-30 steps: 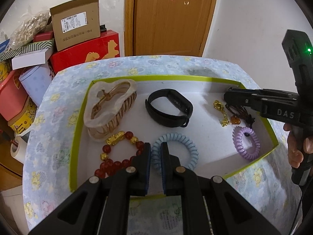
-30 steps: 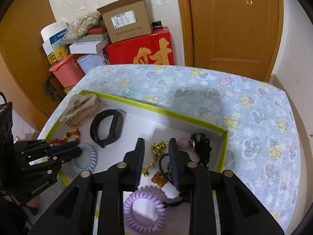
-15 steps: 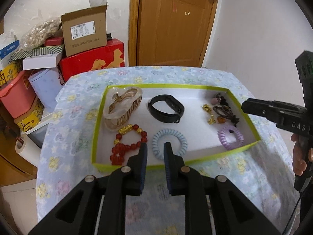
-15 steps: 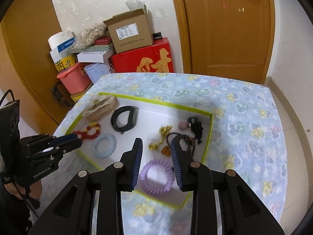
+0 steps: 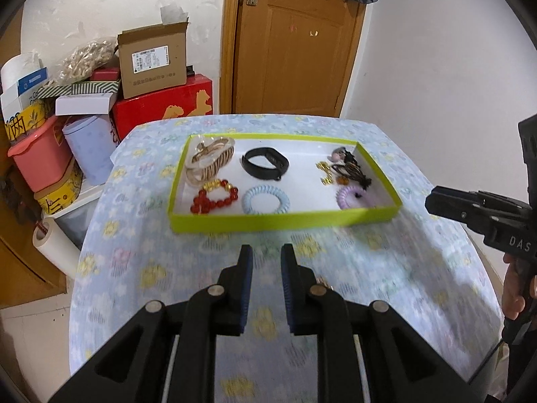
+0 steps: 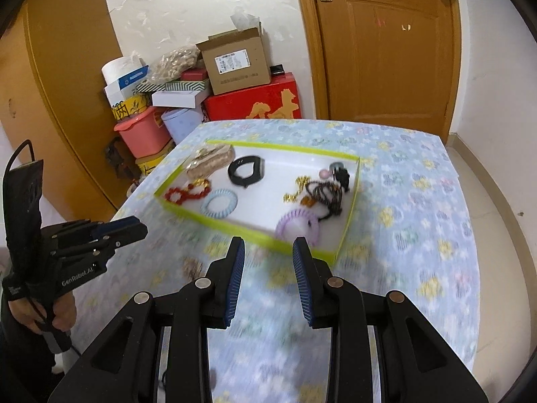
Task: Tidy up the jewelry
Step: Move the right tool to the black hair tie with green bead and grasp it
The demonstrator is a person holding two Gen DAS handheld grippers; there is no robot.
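Both tools, left point(image 5: 264, 257) and right point(image 6: 267, 250), spread, empty; tangled cords point(image 6: 324, 192): light, limp, snag-prone; pinch one outer loop.

A: Where's the right gripper point(image 6: 268, 252)?

B: Over the flowered tabletop point(image 6: 419, 235), fingers point(image 6: 235, 268) parted and empty, just short of the green-rimmed tray point(image 6: 302, 247).

A: What's in the tray?

B: Purple coil tie point(image 6: 297, 225) nearest, blue coil tie point(image 6: 218, 203), red bead bracelet point(image 6: 186, 193), black band point(image 6: 246, 170).

A: And the left gripper point(image 6: 129, 230)?

B: Lower left, apart from the tray; its fingers look nearly together, empty.
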